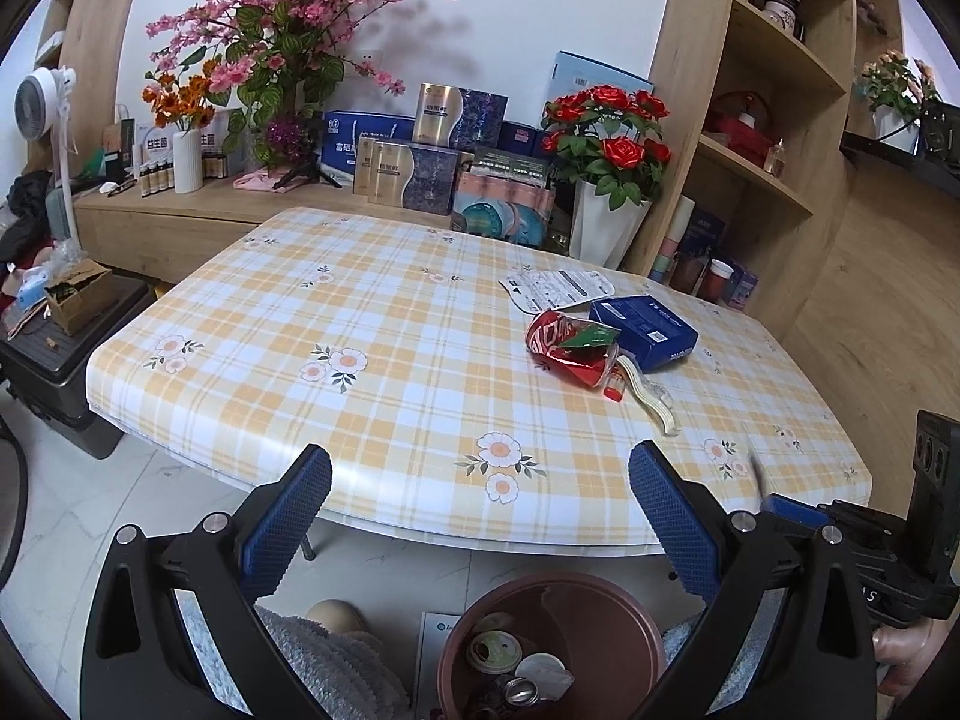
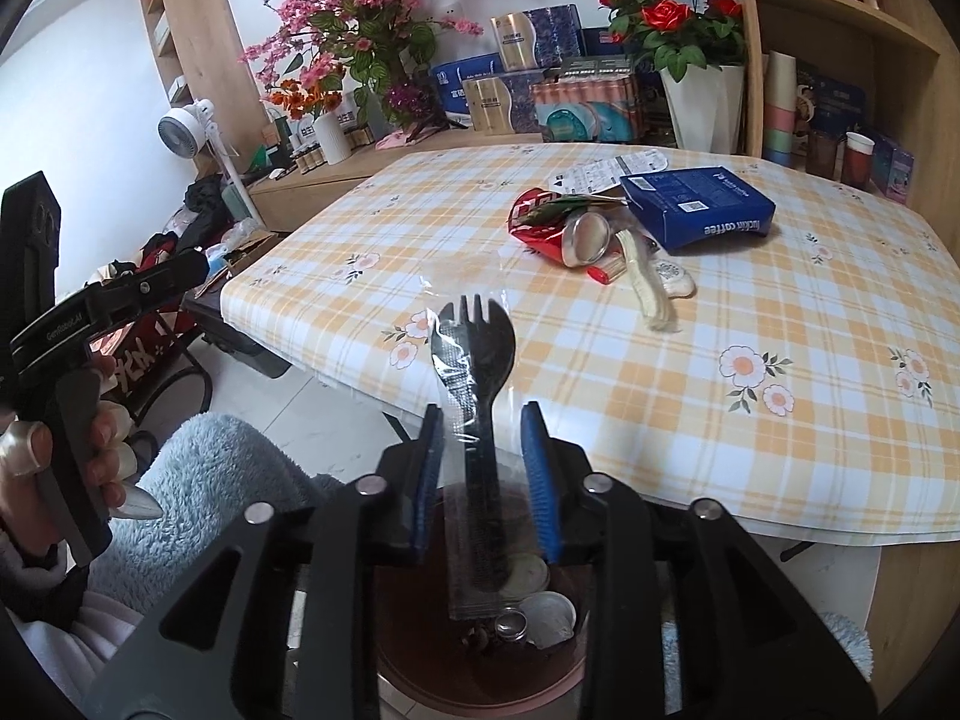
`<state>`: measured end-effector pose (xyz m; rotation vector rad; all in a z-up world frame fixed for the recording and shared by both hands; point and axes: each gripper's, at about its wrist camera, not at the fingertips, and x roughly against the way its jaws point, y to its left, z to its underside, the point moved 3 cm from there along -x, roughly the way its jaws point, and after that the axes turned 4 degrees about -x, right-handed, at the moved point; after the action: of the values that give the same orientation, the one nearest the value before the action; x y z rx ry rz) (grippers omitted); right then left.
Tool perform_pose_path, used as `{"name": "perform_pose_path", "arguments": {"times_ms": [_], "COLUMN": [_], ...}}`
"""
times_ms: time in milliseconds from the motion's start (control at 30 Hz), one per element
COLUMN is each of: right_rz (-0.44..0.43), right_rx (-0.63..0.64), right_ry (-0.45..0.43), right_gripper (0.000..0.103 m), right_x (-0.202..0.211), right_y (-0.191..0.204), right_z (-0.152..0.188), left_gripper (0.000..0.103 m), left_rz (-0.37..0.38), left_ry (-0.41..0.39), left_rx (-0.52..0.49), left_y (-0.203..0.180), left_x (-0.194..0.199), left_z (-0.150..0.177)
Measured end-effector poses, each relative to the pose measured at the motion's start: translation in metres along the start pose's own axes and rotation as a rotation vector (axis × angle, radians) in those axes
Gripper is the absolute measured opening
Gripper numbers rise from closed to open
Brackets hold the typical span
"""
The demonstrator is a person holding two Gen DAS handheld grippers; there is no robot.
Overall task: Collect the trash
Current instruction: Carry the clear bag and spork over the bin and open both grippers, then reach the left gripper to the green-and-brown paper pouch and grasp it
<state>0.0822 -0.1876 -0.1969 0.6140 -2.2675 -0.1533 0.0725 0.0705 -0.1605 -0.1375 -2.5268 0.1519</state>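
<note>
Between the right tongs' (image 2: 483,450) blue pads stands a black plastic spork in a clear wrapper (image 2: 474,384), prongs up and handle pointing down. The pads stand a little apart; the wrapper lies against the left pad, while a gap shows between the spork and the right pad, so the grip looks slack. Directly below the spork sits a brown trash bucket (image 2: 390,669) holding a can end, round lids and other scraps.

Beyond the right tongs, on the checked tablecloth (image 2: 750,324), the rest of the litter lies in one cluster: a crushed red can (image 2: 555,228) with a green wrapper on it, a small red piece just beside it, a pale strip (image 2: 645,282), a blue coffee box (image 2: 696,204) and a printed white packet (image 2: 606,171) behind. Nothing stands between the tongs and that pile.

The left tongs (image 1: 480,498) are wide open and empty, hovering over the table's near edge with the bucket (image 1: 576,606) just below them. The can (image 1: 567,348) and blue box (image 1: 645,330) lie ahead and to their right. A hand (image 2: 90,438) grips the left tool, a fluffy blue sleeve (image 2: 204,480) beside it.

Behind the table are a red rose pot (image 1: 606,198), pink blossoms (image 1: 312,12), stacked boxes and a wooden shelf. A white fan (image 1: 42,102) stands far left.
</note>
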Motion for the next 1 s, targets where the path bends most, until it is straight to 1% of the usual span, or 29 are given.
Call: {"name": "perform_pose_path", "arguments": {"times_ms": [167, 200, 233, 267, 300, 333, 367, 467, 600, 767, 900, 1000], "right_rz": [0.003, 0.008, 0.018, 0.03, 0.057, 0.086, 0.101, 0.145, 0.201, 0.273, 0.3, 0.309], "right_rx": [0.002, 0.001, -0.002, -0.004, -0.007, -0.011, -0.014, -0.041, -0.073, -0.079, -0.099, -0.124], "right_ry": [-0.003, -0.008, -0.016, -0.026, -0.045, -0.068, -0.076, -0.06, -0.073, -0.069, -0.067, -0.082], "right_gripper": [0.051, 0.058, 0.07, 0.078, 0.094, 0.098, 0.098, 0.097, 0.097, 0.097, 0.097, 0.097], "right_x": [0.0, 0.0, 0.001, 0.002, 0.004, 0.006, 0.007, 0.004, 0.005, 0.001, 0.0, -0.001], "right_y": [0.001, 0.001, 0.0, -0.001, -0.002, -0.004, -0.006, -0.015, -0.029, -0.044, -0.056, -0.065], "right_z": [0.0, -0.001, -0.002, -0.003, -0.004, -0.005, -0.006, -0.009, -0.009, -0.008, -0.006, -0.005], "left_gripper": [0.097, 0.097, 0.097, 0.097, 0.097, 0.097, 0.097, 0.097, 0.097, 0.097, 0.097, 0.097], "left_rz": [-0.001, -0.001, -0.003, -0.006, -0.007, -0.007, -0.006, -0.008, -0.006, 0.056, 0.088, 0.101], "left_ry": [-0.004, -0.003, -0.002, -0.001, 0.001, 0.001, 0.001, 0.002, 0.008, 0.013, 0.034, 0.042], "left_rx": [-0.004, -0.004, -0.005, -0.005, -0.005, -0.004, -0.005, -0.006, -0.008, -0.012, -0.019, -0.041], "left_y": [-0.001, -0.001, -0.001, -0.001, -0.001, -0.001, -0.001, -0.001, -0.001, -0.004, -0.008, -0.013], "left_x": [0.001, 0.0, 0.0, 0.0, -0.001, -0.001, -0.001, -0.001, -0.003, -0.006, -0.013, -0.02], "left_z": [0.0, 0.0, 0.0, 0.0, 0.0, -0.001, -0.001, 0.0, 0.001, 0.003, 0.004, 0.001]}}
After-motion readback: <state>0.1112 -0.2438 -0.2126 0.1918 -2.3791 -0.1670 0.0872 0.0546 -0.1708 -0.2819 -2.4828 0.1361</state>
